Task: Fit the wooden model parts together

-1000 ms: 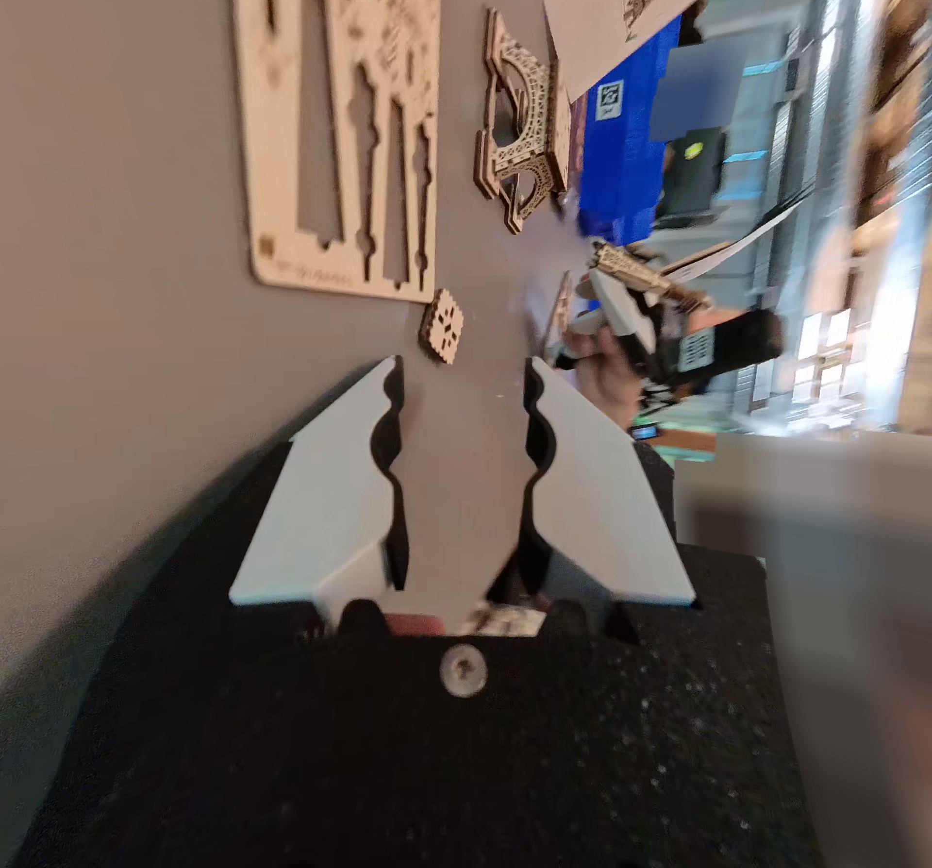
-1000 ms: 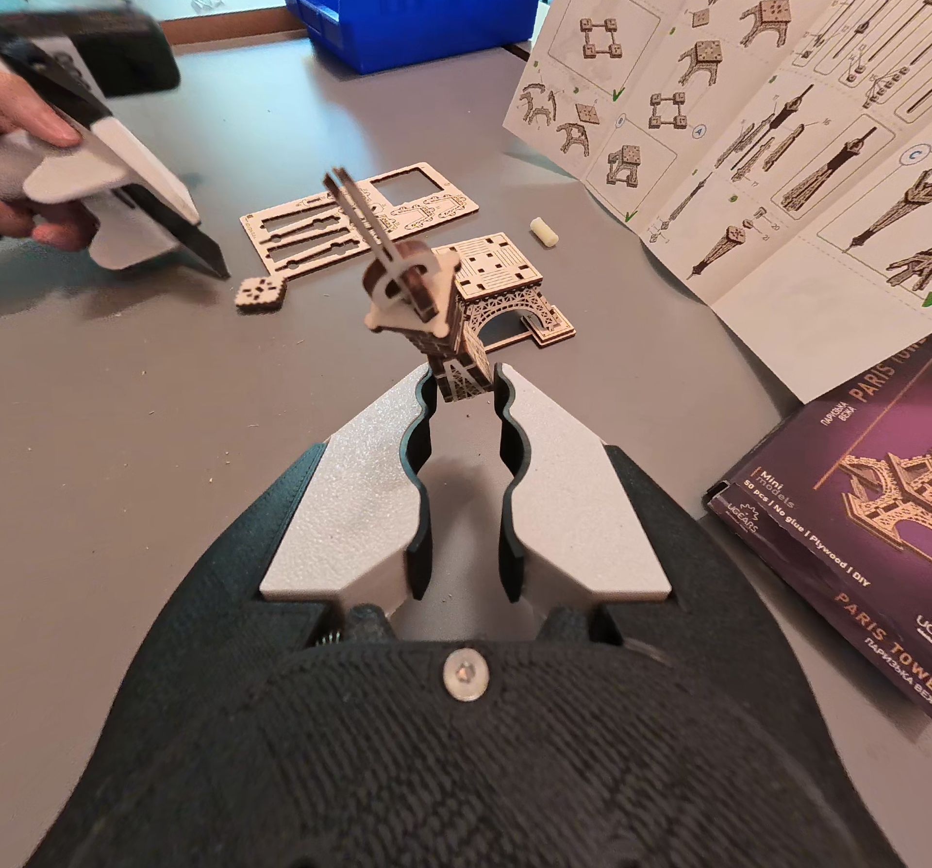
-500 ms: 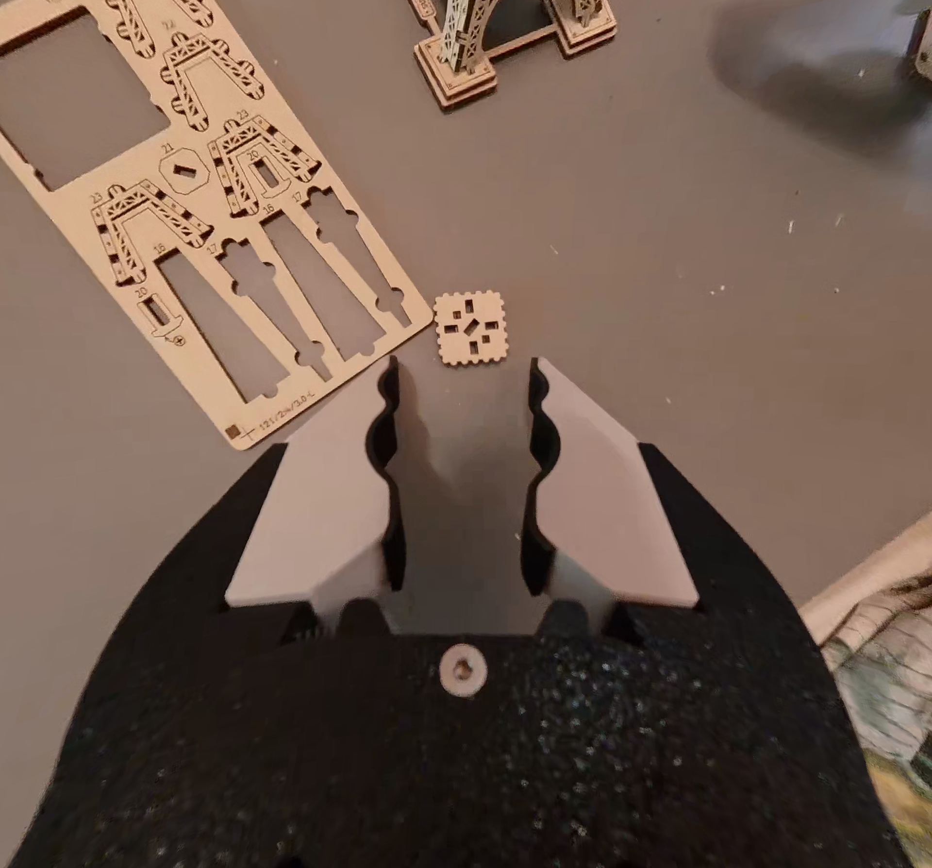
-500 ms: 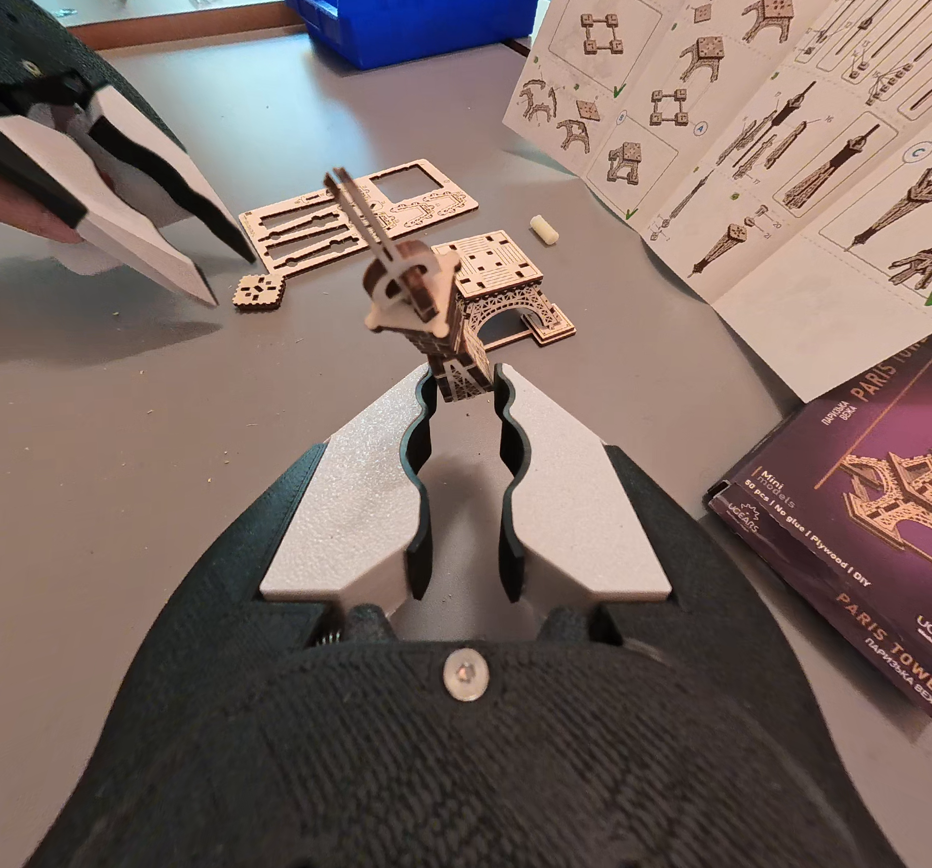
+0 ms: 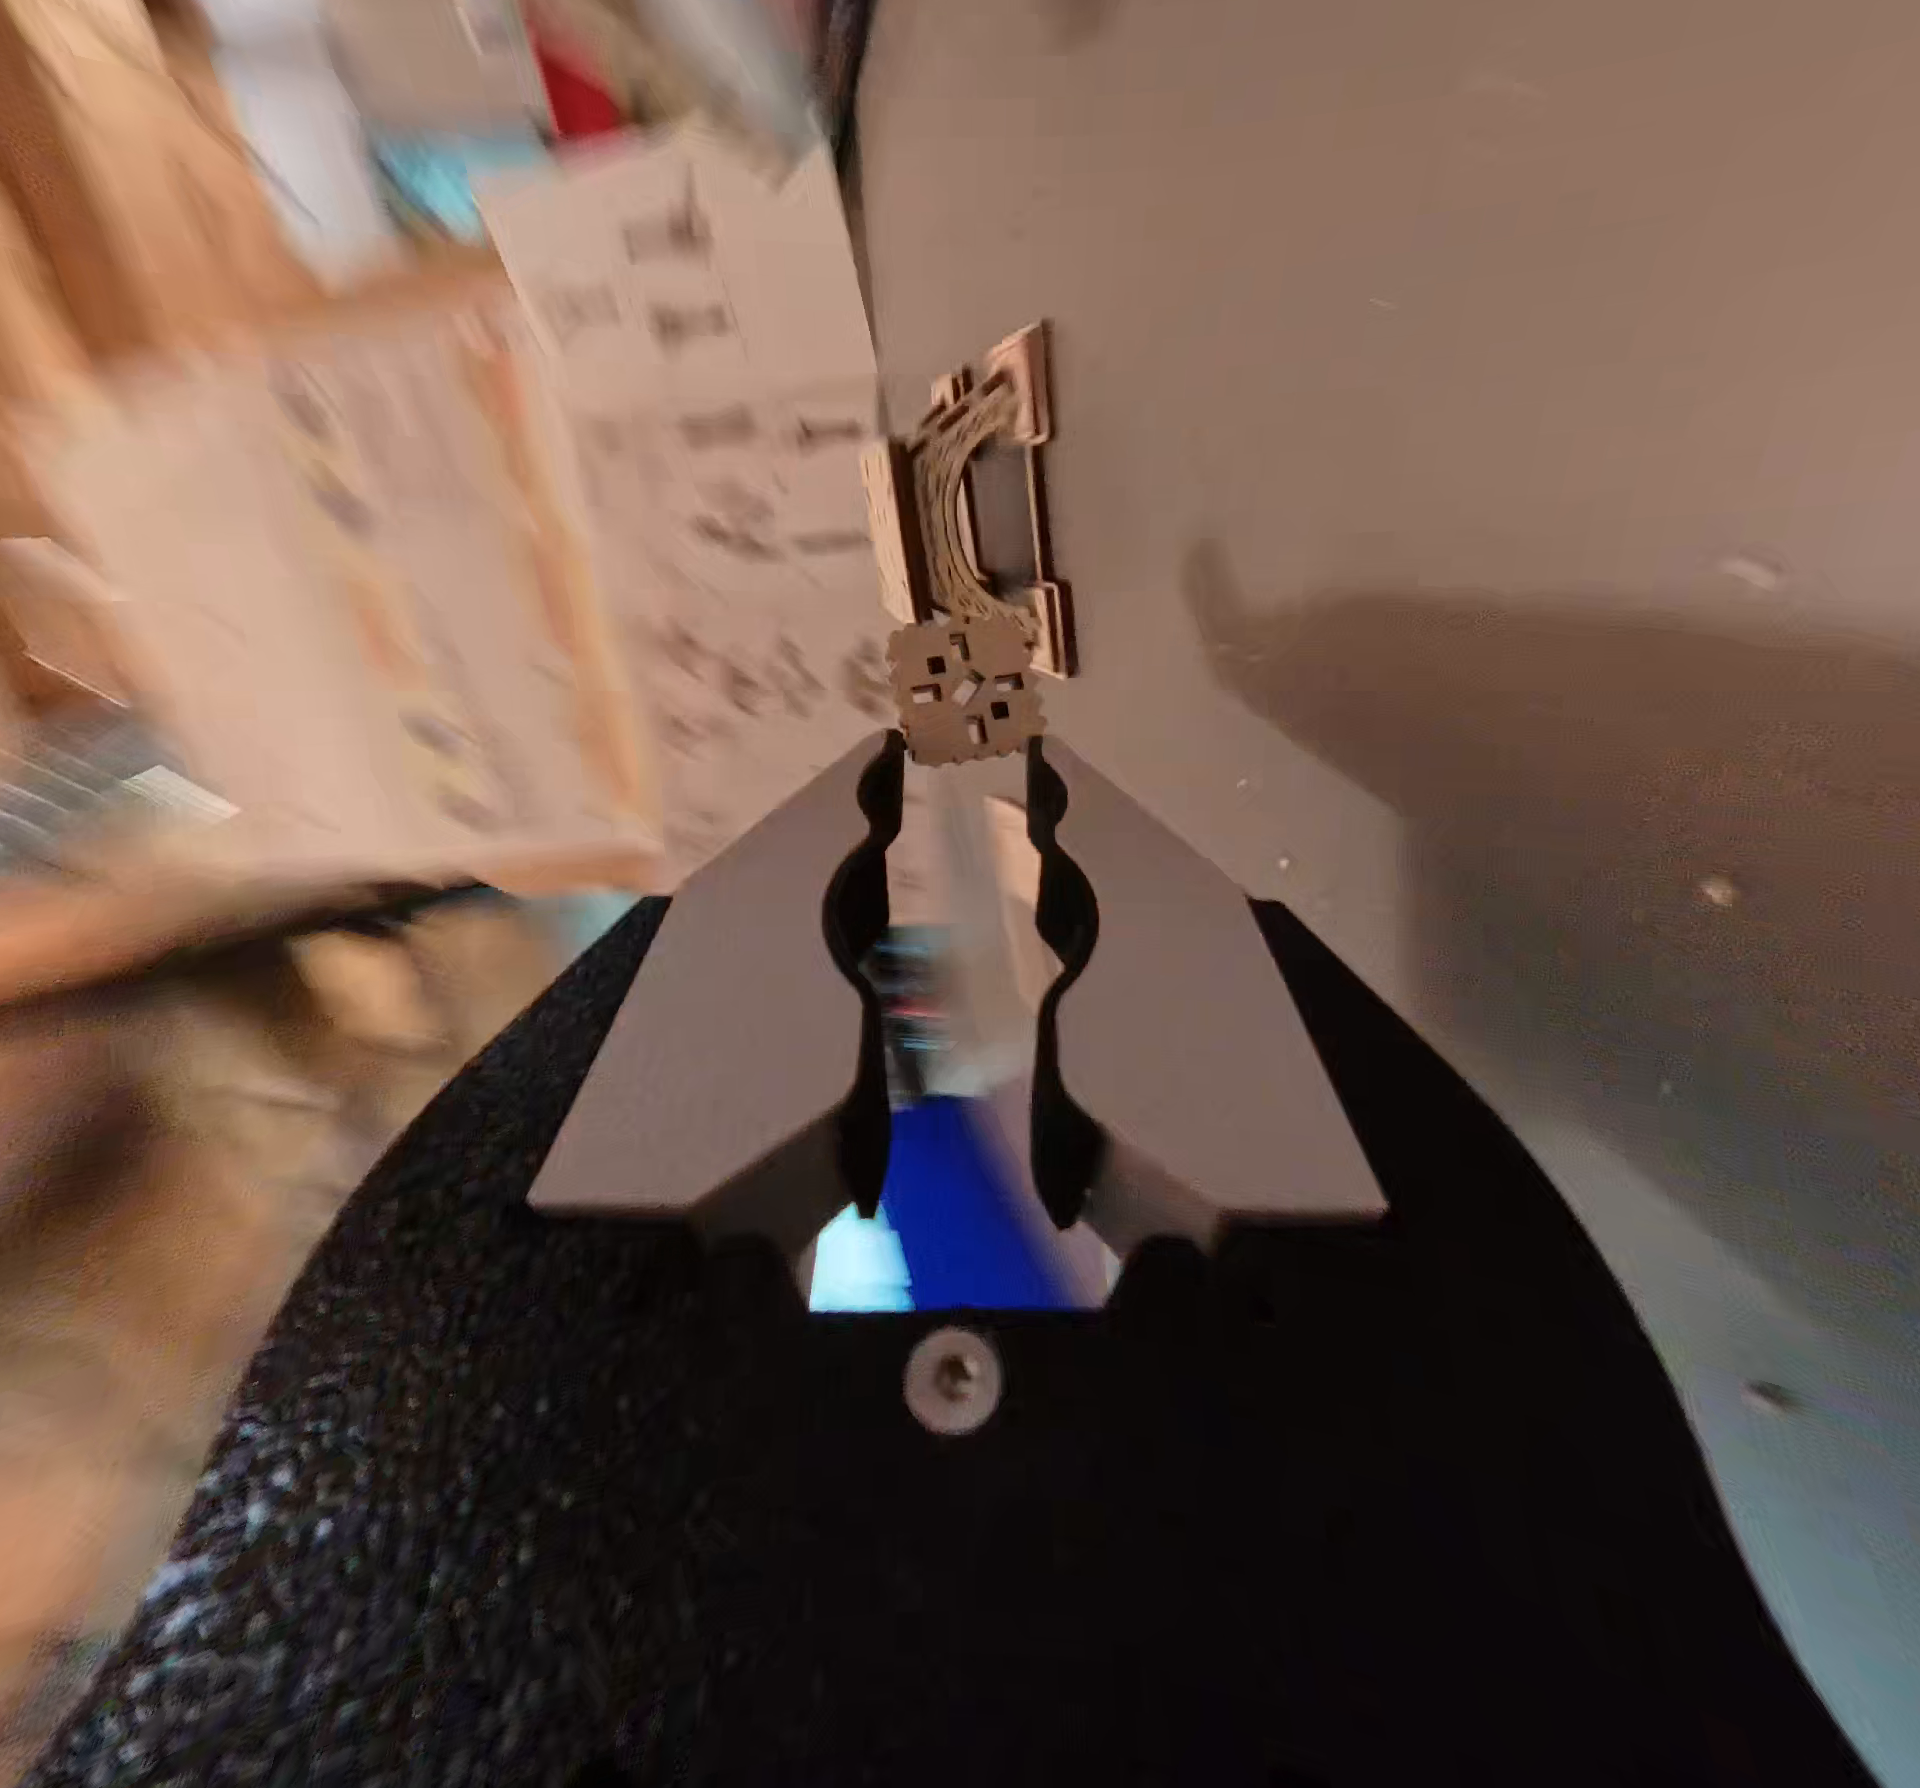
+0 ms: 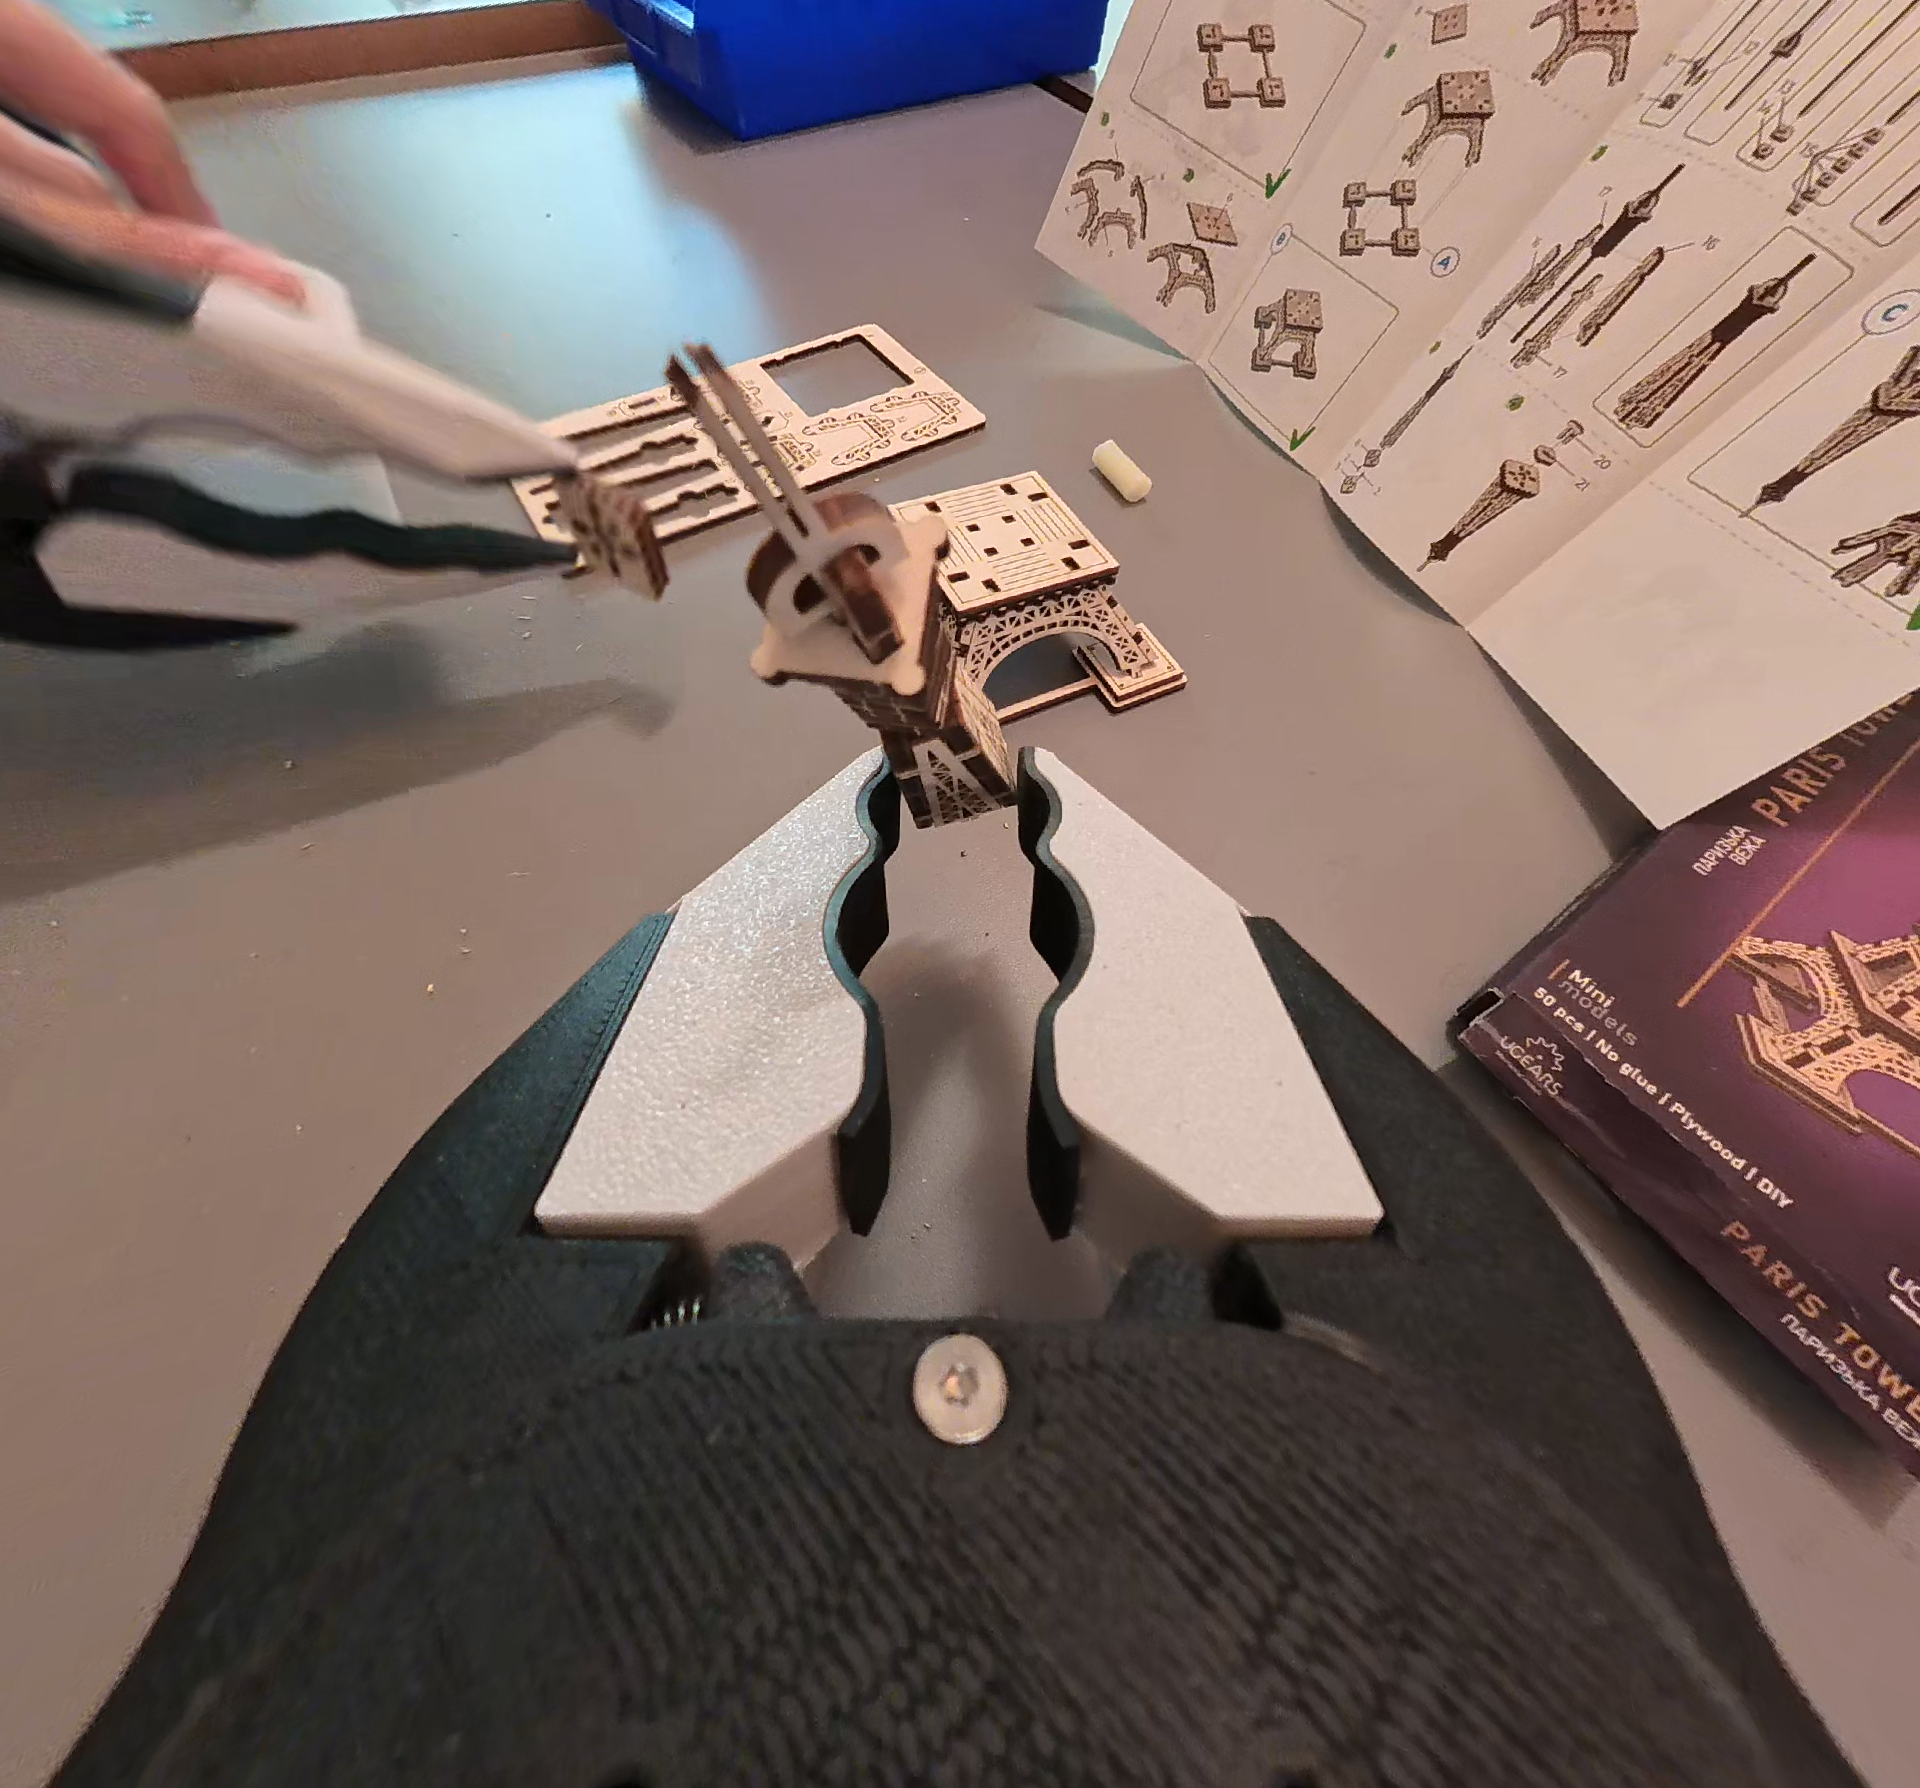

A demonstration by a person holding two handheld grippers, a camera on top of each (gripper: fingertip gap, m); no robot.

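With my left hand-held gripper (image 5: pixel 964 743) grasping the square plate (image 5: pixel 968 691) and my right hand-held gripper (image 6: pixel 954 774) clenched on the tower section (image 6: pixel 940 730), I needed slow, straight alignment at frame centre.

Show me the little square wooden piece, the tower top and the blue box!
little square wooden piece (image 5: pixel 968 693): left wrist view, its slotted face.
tower top (image 6: pixel 951 762): right wrist view, its lattice shaft.
blue box (image 6: pixel 883 3): right wrist view, its front wall.

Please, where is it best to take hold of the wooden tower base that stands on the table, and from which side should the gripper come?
The tower base stands upright on four arched legs, with a flat square deck on top. I would probably come from above and close the fingers on two opposite edges of the deck: those sides look parallel and solid. The lattice arches look thin and could crack.
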